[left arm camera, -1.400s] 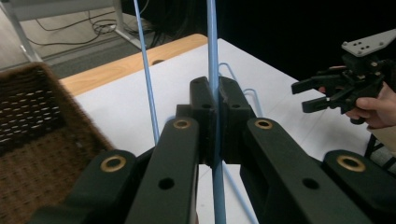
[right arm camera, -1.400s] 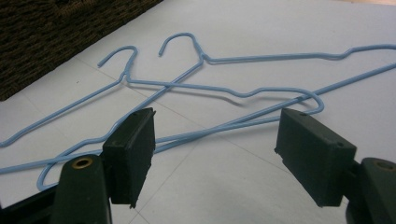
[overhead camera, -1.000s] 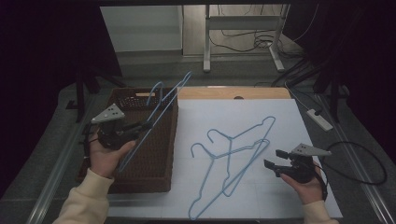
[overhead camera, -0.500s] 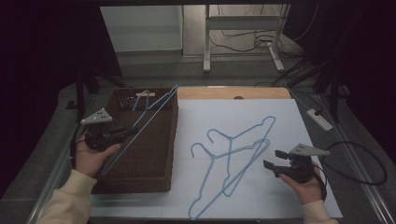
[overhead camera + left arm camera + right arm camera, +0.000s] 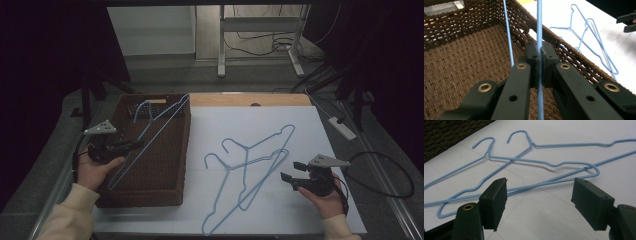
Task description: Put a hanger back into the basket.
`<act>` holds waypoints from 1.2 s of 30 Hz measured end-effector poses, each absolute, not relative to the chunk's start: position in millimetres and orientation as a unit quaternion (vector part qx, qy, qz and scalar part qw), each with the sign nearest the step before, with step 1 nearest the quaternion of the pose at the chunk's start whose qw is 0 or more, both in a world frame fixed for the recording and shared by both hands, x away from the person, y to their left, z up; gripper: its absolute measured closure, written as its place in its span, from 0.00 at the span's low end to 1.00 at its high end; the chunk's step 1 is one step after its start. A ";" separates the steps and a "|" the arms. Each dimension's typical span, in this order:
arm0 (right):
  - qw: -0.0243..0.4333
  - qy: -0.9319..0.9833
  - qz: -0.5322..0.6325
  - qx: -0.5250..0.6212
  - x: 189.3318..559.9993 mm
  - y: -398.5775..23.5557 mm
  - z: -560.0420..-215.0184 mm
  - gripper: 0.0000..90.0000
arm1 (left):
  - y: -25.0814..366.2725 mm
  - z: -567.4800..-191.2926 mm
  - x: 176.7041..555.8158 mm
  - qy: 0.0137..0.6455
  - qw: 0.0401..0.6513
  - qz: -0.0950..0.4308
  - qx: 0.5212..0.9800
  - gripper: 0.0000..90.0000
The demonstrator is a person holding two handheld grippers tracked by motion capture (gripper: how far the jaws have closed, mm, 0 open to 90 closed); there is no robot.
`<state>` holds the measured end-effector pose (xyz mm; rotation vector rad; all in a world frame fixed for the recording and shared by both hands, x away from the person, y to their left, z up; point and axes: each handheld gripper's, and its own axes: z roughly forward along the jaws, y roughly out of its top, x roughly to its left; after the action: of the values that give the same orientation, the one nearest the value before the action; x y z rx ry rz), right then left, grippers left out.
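The worktop [image 5: 260, 125] carries a white sheet, with the woven brown basket [image 5: 170, 175] at its left end. That basket is where I judge my load goes, so I plan around its walls first.

The held hanger [image 5: 150, 131] is long for the basket: in the high view its hook end leans over the far rim while the lower run slants down inside towards my hand. To set it well, I should tip it flatter and turn it along the basket's longer side, so that both ends clear the weave before I let go. Dropped at this slant, it would likely prop on the rim and spring out.

Two more hangers [image 5: 250, 170] lie crossed on the sheet, overlapping, just beside the basket's right wall. I expect they will tangle, so I should take the upper one by a straight run of wire, not by the hook.

My left claw [image 5: 131, 145] is clamped tight on the thin blue wire; in the left gripper view the pads meet around it. Wire this thin may swivel in the grip, so I would move slowly.

My right claw [image 5: 290, 171] rests low over the sheet with its jaws wide apart and nothing between them, near the crossed pair.
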<state>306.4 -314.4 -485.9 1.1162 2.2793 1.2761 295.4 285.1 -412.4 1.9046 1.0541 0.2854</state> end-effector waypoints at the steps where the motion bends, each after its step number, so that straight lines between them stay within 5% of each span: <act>1: 0.149 0.794 0.444 0.388 306.2 -314.2 -485.8 0.32 | 286.9 -413.4 294.7 0.428 0.455 0.116 0.772 0.96; 26: 0.149 0.801 0.434 0.384 306.5 -310.1 -488.4 0.32 | 292.2 -453.6 321.3 0.450 0.395 0.065 0.798 0.96; 36: 0.148 0.803 0.431 0.384 306.3 -308.4 -489.0 0.32 | 286.4 -460.9 333.5 0.495 0.285 0.110 0.814 0.96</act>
<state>306.3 -308.4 -489.0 1.1045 2.3099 1.2407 333.5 286.4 -460.9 2.1754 1.3225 0.2934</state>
